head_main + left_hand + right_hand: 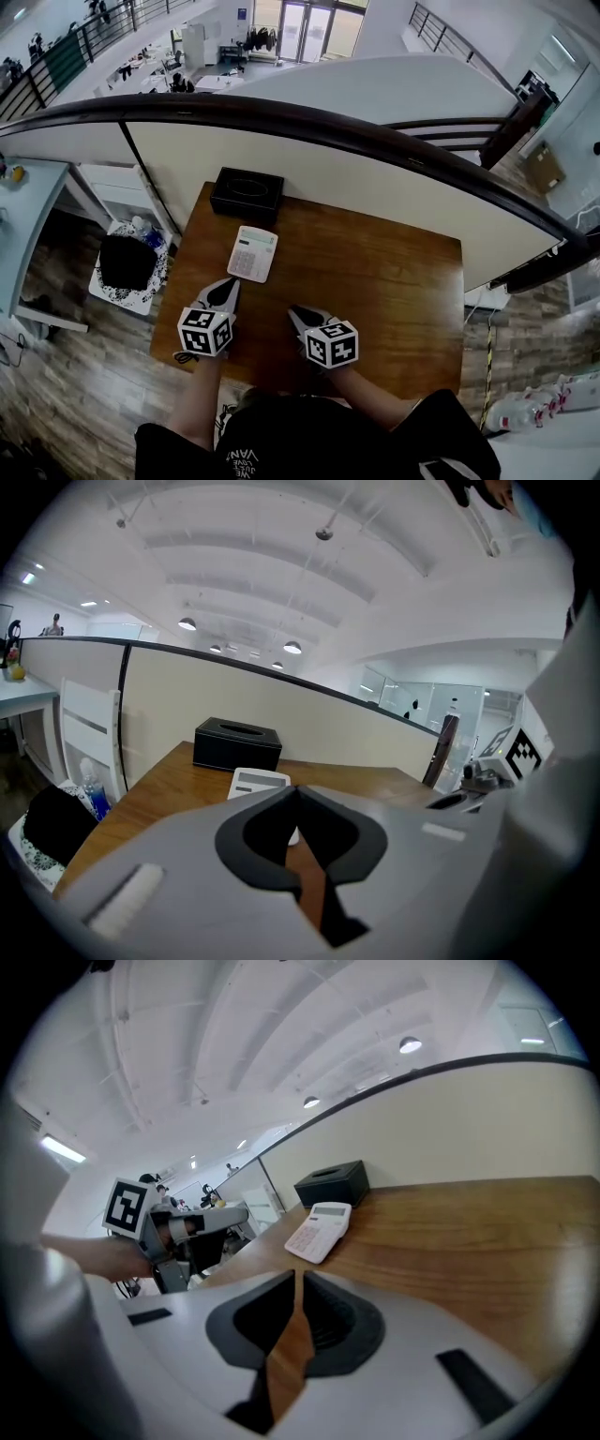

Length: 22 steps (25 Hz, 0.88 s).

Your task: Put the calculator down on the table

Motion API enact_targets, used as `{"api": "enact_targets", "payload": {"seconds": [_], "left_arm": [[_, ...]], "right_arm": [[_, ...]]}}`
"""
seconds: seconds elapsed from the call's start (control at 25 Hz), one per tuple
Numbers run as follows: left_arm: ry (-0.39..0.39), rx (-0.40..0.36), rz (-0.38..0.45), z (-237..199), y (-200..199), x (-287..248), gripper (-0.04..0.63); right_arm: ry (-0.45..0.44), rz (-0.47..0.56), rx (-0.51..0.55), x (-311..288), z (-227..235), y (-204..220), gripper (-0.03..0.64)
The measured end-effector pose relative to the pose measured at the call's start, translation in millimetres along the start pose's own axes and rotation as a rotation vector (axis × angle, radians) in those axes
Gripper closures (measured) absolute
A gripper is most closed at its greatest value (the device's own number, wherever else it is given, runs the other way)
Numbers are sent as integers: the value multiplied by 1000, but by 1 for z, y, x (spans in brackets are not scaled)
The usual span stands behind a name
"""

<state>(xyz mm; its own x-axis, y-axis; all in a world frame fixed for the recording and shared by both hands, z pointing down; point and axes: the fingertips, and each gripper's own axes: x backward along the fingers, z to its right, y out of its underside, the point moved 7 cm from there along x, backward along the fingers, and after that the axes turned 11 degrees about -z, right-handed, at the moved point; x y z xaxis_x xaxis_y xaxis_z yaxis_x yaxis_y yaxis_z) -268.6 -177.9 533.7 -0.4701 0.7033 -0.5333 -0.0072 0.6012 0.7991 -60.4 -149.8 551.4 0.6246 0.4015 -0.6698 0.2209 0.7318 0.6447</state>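
Note:
A white calculator (253, 253) lies flat on the brown wooden table (375, 281), near its back left, just in front of a black tissue box (247, 194). My left gripper (228, 289) hovers a little nearer than the calculator, jaws shut and empty. Its own view shows the calculator (260, 782) just past the closed tips of the left gripper (298, 789). My right gripper (297, 315) is beside it over the table's front, tips together with nothing between them. In the right gripper view the calculator (319, 1230) lies ahead to the left of the right gripper (298, 1275).
A cream partition (328, 169) with a dark rail backs the table. Left of the table stands a white chair holding a black bag (127, 262). The table's right half (403, 309) shows bare wood; the floor (75, 394) lies beyond the front edge.

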Motion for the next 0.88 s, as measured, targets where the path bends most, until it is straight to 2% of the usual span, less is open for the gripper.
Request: {"api": "enact_targets", "payload": {"seconds": [0.28,0.88], "left_arm": [[-20,31,9,41,25,27,583],[-159,91,36,110,86,77,583]], "right_arm": [[-25,-13,37,23,2,17,583],[-80,-43,97,63,7,63,588]]}}
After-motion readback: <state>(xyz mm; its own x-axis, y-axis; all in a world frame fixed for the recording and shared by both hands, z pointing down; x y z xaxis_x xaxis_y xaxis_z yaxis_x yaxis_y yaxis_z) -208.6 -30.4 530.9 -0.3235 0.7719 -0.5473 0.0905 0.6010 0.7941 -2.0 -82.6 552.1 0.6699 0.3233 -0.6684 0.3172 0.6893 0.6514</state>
